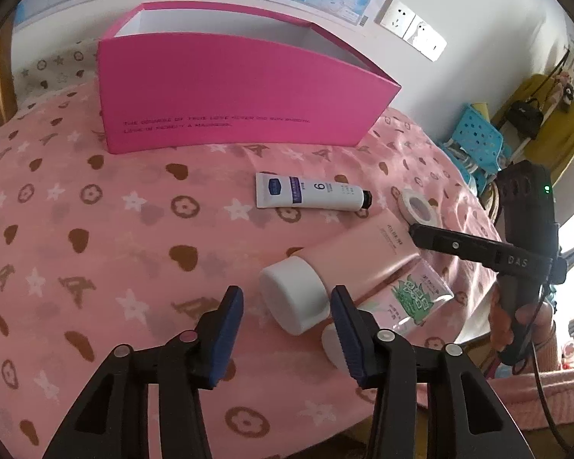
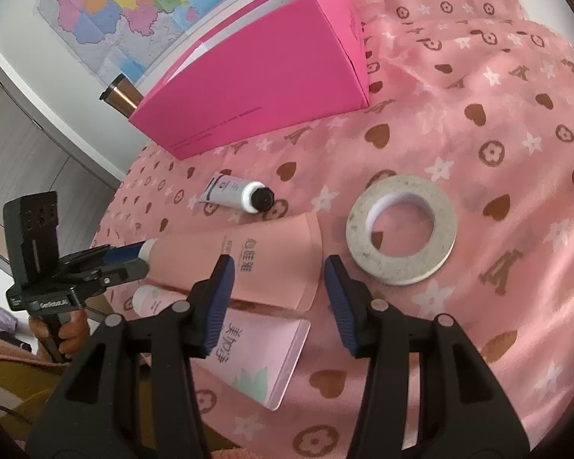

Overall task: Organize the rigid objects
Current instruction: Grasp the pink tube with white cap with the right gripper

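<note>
Left wrist view shows the left gripper (image 1: 287, 329) poised over the white cap of the peach tube (image 1: 348, 264), jaws narrowly apart with nothing pressed between them, and the pink box (image 1: 241, 95) standing open well behind on the pink cloth (image 1: 95, 229). Right wrist view has the right gripper (image 2: 277, 298), jaws part open and empty, above that tube's flat end beside the tape roll (image 2: 401, 229); I judge pickup is starting, so the left jaws must settle around the cap and close

Pink tube (image 1: 363, 252) lying beside tape roll (image 1: 417, 206)
</note>
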A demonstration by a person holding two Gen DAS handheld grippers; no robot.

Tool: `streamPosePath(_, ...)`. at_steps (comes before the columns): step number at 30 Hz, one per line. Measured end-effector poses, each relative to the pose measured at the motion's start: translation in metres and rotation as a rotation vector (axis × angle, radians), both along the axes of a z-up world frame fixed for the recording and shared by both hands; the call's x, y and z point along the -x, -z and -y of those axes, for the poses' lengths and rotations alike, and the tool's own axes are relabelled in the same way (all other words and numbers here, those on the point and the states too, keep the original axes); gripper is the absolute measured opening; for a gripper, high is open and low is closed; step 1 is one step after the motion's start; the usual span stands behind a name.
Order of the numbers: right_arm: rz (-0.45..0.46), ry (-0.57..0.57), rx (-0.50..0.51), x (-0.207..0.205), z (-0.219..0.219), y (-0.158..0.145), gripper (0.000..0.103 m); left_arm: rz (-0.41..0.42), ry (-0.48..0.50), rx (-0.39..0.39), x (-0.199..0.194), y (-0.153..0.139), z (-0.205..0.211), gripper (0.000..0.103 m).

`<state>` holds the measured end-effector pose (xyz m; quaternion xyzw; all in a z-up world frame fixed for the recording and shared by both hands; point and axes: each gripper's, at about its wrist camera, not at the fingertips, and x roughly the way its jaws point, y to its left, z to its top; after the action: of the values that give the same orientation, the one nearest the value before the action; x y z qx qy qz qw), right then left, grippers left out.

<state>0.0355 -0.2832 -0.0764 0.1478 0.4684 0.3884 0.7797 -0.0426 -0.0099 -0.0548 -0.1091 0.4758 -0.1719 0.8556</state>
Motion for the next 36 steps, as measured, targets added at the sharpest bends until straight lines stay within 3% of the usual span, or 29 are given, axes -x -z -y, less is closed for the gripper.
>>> streamPosePath(4, 0.014, -0.007, 0.014, 0.000, -0.004, -0.001, 0.052, 0.003, 0.032, 0.020, 0.003, -0.001, 0.003, 0.036)
streamPosePath(12, 0.024, -0.013, 0.025, 0.003, -0.006, -0.003, 0.053, 0.008, 0.029, 0.021, 0.002, -0.004, 0.005, 0.038)
streamPosePath(36, 0.191, 0.006, -0.011, -0.003, -0.004, -0.065, 0.054, 0.199, 0.008, 0.012, -0.017, -0.058, -0.001, 0.039)
